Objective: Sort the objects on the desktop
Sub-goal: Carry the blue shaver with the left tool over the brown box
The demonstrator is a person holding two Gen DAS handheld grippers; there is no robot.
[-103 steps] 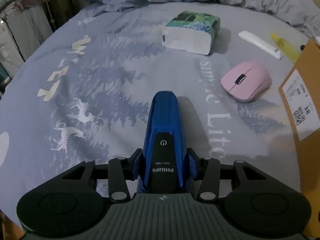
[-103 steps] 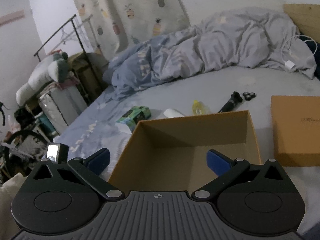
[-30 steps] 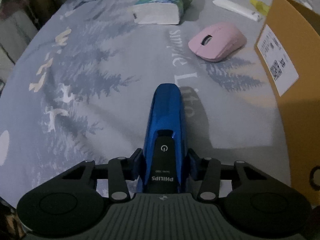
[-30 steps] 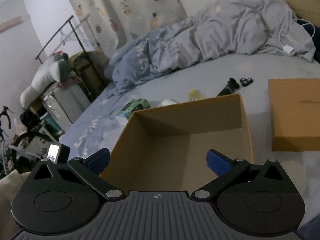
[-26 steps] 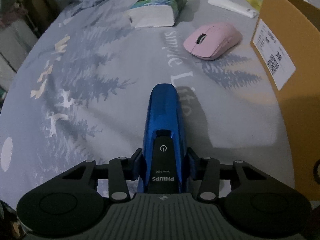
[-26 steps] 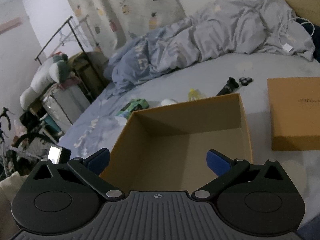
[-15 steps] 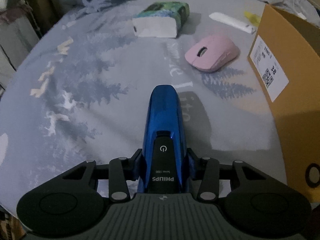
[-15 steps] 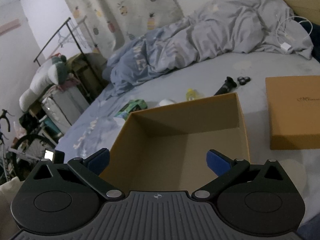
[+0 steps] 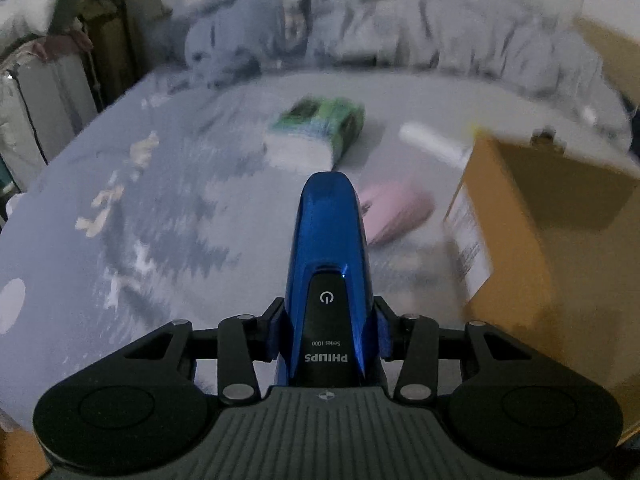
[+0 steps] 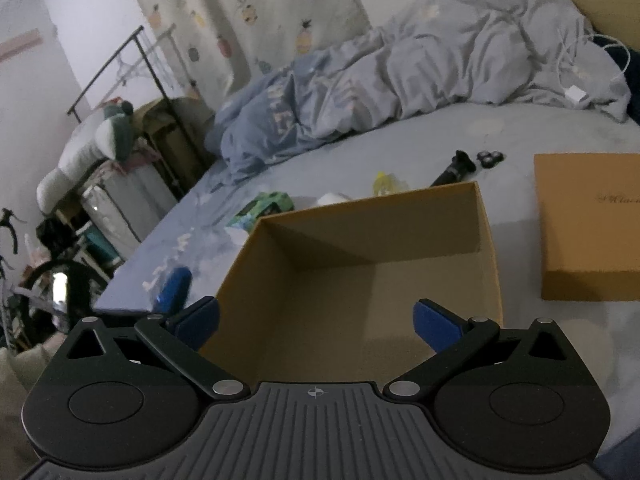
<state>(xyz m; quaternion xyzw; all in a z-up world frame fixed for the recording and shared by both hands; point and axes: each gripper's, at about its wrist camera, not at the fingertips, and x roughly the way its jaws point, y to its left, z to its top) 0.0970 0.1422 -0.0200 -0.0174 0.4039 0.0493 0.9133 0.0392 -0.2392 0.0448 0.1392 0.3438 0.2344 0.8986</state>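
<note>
The left gripper (image 9: 329,330) is clamping the glossy blue electric shaver (image 9: 329,264), now raised beside the open brown cardboard box's (image 10: 360,280) rim. The right gripper (image 10: 316,320) is hovering with its fingers spread over the box's bare interior.

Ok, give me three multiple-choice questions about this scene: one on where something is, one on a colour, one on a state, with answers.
1. Where does the pink mouse lie?
A. inside the box
B. on the bed beside the box
C. on the lid

2. What colour is the shaver body?
A. red
B. white
C. blue

3. What state is the right hand-held gripper in?
A. open, holding nothing
B. shut on the mouse
C. shut on the tissue pack

Answers: 1 B, it rests on the sheet left of the open box. 2 C, glossy blue with a black panel, held by the left hand-held gripper. 3 A, its fingers stand wide apart over the box.
</note>
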